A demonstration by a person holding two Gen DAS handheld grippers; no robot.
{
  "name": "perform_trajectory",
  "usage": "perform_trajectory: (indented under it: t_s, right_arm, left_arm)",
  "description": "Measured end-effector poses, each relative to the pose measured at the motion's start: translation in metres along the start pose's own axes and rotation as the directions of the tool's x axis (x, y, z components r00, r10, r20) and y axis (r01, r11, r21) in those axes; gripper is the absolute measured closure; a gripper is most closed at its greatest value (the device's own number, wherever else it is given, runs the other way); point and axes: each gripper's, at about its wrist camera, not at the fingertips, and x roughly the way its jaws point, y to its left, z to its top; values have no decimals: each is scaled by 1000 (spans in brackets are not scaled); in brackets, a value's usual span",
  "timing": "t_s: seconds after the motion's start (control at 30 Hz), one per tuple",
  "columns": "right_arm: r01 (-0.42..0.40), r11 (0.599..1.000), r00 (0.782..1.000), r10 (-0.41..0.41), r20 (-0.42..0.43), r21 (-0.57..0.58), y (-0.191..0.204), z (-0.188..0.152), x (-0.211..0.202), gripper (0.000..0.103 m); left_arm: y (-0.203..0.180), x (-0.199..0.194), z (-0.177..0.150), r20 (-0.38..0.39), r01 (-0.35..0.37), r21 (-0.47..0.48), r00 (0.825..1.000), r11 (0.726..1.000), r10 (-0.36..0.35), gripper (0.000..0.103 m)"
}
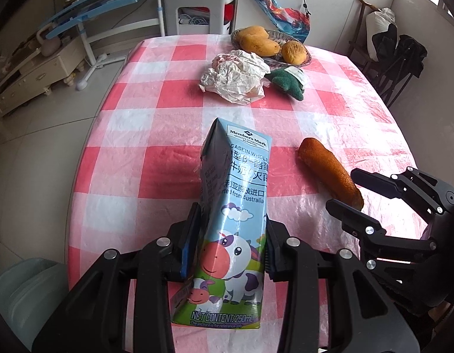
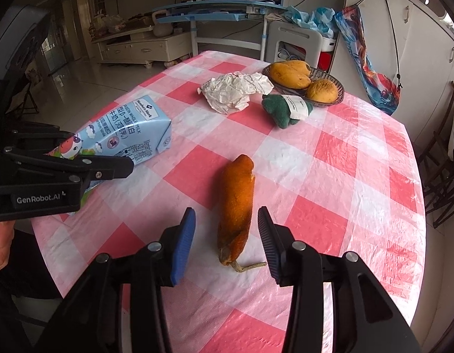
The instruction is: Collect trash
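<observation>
My left gripper point(image 1: 231, 214) is shut on a light blue milk carton point(image 1: 235, 194) with a cartoon cow, which tilts above the pink checked tablecloth point(image 1: 156, 147). The carton point(image 2: 132, 129) also shows in the right wrist view, between that gripper's black fingers point(image 2: 115, 169). A withered orange-brown fruit point(image 2: 237, 203) with a dry stem lies on the cloth. My right gripper point(image 2: 226, 210) stands open around it, one pad on each side and neither touching it. Crumpled white paper point(image 2: 235, 92) lies farther back.
A green plush piece with a white label point(image 2: 285, 110) lies beside a glass bowl point(image 2: 340, 95) holding yellow fruit. A pale green bin point(image 1: 21, 294) stands off the table's near left edge. A white chair point(image 1: 194, 8) and dark chairs point(image 2: 444, 176) ring the table.
</observation>
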Motion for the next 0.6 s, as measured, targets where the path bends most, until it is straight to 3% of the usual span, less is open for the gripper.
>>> perform_trajectory:
  t_s: [0.1,0.17,0.43,0.6]
  right_arm:
    - [-3,1000,1000,3,-14,-2,1,-2,3,67]
    - [-7,1000,1000,7,-16,-3,1,-2,3,80]
    - [-40,999,999,40,-5,18,0,-2,-1,84]
    - [-121,988,993,120,16,99,-11,0,-4,85]
  left_arm:
    - [-1,0,0,0,2,2,1000,1000,-2,67]
    - [-1,-1,0,4,3,3,1000,1000,-3,67]
    - [-1,-4,0,13,6,4,1000,1000,-6,67]
    - [2,-7,2,26,11,-8,1000,1000,-11,67]
